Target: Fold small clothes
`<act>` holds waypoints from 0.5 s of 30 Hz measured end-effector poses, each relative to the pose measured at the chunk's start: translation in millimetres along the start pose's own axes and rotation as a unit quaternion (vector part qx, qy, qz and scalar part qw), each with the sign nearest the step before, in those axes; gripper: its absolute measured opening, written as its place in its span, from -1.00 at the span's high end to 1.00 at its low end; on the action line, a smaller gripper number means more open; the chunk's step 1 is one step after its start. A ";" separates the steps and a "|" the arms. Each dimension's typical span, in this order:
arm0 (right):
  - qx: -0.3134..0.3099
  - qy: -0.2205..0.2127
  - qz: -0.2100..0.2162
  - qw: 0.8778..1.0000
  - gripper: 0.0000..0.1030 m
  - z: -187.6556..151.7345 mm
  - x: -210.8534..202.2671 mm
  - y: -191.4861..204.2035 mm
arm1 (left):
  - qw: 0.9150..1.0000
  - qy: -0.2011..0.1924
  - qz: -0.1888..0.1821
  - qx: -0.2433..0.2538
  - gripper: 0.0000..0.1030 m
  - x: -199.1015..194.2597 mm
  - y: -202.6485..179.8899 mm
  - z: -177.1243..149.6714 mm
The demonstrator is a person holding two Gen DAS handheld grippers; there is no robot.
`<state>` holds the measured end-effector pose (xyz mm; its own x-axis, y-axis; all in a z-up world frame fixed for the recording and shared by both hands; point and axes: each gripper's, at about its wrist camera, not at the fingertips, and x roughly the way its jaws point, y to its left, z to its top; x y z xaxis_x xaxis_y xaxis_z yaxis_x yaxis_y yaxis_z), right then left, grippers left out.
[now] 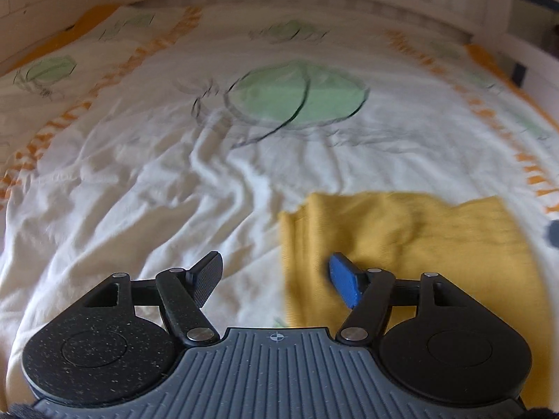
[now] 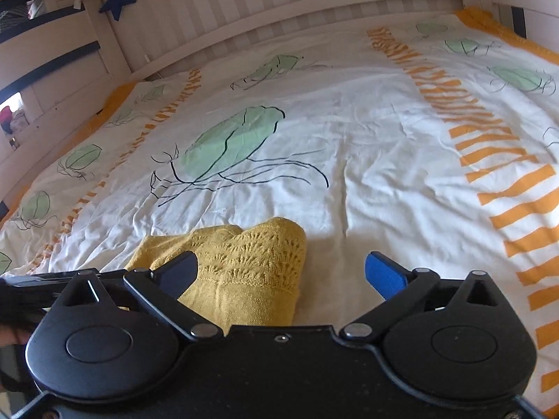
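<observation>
A yellow knitted garment (image 2: 244, 272) lay on the bed's duvet cover (image 2: 349, 146), a white cover printed with green balloon shapes and orange stripes. In the right wrist view it sat at about seven o'clock, bunched, with its lace-patterned part uppermost. The right gripper (image 2: 290, 272) stood wide open and held nothing, its dark finger over the knit and its blue finger over bare cover. In the left wrist view the garment (image 1: 401, 244) filled the five o'clock quarter, lying flatter. The left gripper (image 1: 276, 279) was also spread wide and empty, straddling the garment's left edge. The step looked like one between folds, or a fold about to begin. Next, each gripper would probably need to close on an edge or corner, lift it and carry it across evenly.
</observation>
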<state>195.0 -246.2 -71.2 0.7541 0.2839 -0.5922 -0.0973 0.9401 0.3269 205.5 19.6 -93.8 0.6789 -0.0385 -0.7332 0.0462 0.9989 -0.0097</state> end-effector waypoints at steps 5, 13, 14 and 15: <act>0.000 0.027 -0.018 0.999 -0.99 -1.5 11.1 0.1 | 0.999 0.006 -0.007 -0.040 -0.43 9.3 15.6 -11.7; 0.012 0.094 -0.057 0.994 -0.99 -17.0 30.3 -8.3 | 0.999 0.008 -0.004 -0.042 -0.44 -6.1 15.2 -10.3; 0.010 0.085 -0.054 0.995 -0.99 -15.8 25.3 -7.4 | 0.999 0.010 -0.004 -0.041 -0.48 -10.1 12.8 -7.4; 0.009 0.073 -0.053 0.996 -0.99 -14.7 19.5 -6.6 | 0.999 0.012 -0.002 -0.038 -0.53 -16.6 12.0 -7.7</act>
<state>200.8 -244.1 -95.7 0.6577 0.2084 -0.7239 -0.0096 0.9632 0.2686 189.2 32.5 -86.9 0.6606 -0.0436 -0.7494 -0.0064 0.9980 -0.0636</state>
